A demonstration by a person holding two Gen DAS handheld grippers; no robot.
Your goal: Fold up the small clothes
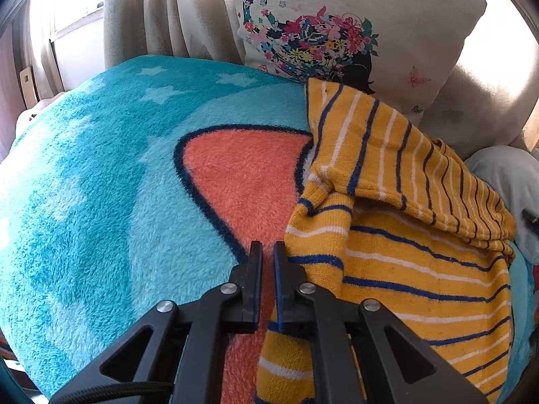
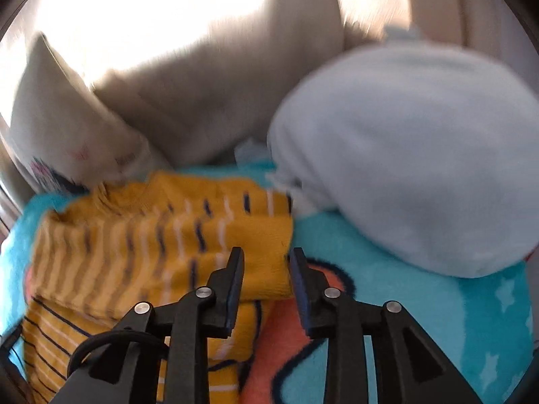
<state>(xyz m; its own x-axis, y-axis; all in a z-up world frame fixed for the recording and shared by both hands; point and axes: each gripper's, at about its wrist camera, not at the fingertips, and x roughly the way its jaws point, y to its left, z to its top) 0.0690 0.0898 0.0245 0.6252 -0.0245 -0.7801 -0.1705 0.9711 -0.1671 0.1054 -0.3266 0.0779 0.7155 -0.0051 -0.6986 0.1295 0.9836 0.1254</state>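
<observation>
A small yellow garment with blue and white stripes (image 1: 414, 235) lies partly folded on a turquoise and orange fleece blanket (image 1: 101, 175). In the left wrist view my left gripper (image 1: 267, 252) is nearly closed, with a narrow gap between its jaws; the garment's left edge lies beside and under its right finger, not clearly pinched. In the right wrist view the garment (image 2: 151, 232) lies to the left and my right gripper (image 2: 264, 259) is open, its jaws either side of the garment's folded yellow corner. That view is blurred.
A white pillow with a floral print (image 1: 337, 27) leans behind the garment. Beige curtains (image 1: 161, 13) hang at the back. A pale blue plush cushion (image 2: 411, 155) rests on the blanket (image 2: 421, 299) to the right of the garment.
</observation>
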